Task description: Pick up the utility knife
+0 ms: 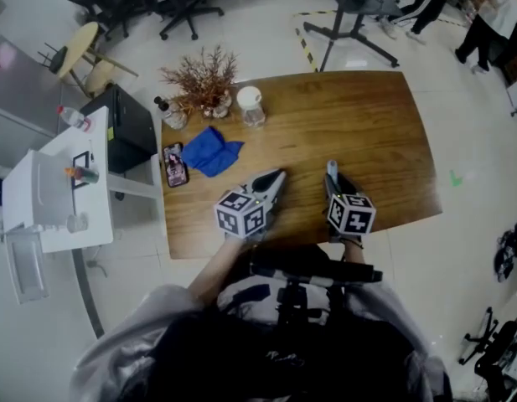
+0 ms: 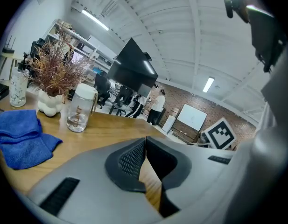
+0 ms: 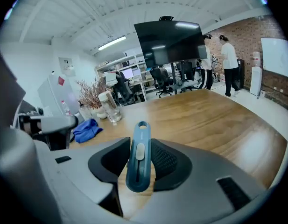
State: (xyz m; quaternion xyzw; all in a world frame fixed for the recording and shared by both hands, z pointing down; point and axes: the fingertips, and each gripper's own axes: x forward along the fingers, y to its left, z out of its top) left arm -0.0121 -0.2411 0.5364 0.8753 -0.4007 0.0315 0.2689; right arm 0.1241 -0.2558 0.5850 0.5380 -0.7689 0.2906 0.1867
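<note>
**Knife clamped in the right tongs, lift under way**

At the left edge of the desk [image 1: 367, 124] lies a phone [image 1: 175, 166], with a crumpled blue cloth [image 1: 212, 153] just beside it. Behind these stand a dried plant [image 1: 204, 78] in a white vase and a clear lidded cup [image 1: 250, 105].

Nearer the person, the left tongs [image 1: 273, 181] hover low over the wood. Their jaws are together at the tips with nothing between them, so they take no part in the job.

To the right, the right tongs [image 1: 333, 182] are clamped on the utility knife [image 3: 138, 153]. The blue handle stands between the two ribbed pads, its slider faces the camera and its holed end points away. The right gripper view shows bare wood beneath the knife, which seems to be off the desk.

By my reading the grasp is made and the step in hand is the lift. The next move calls for a steady squeeze and a straight rise, because the handle is narrow and smooth and could pivot or slide between the pads. The left tongs should stay clear.
</note>
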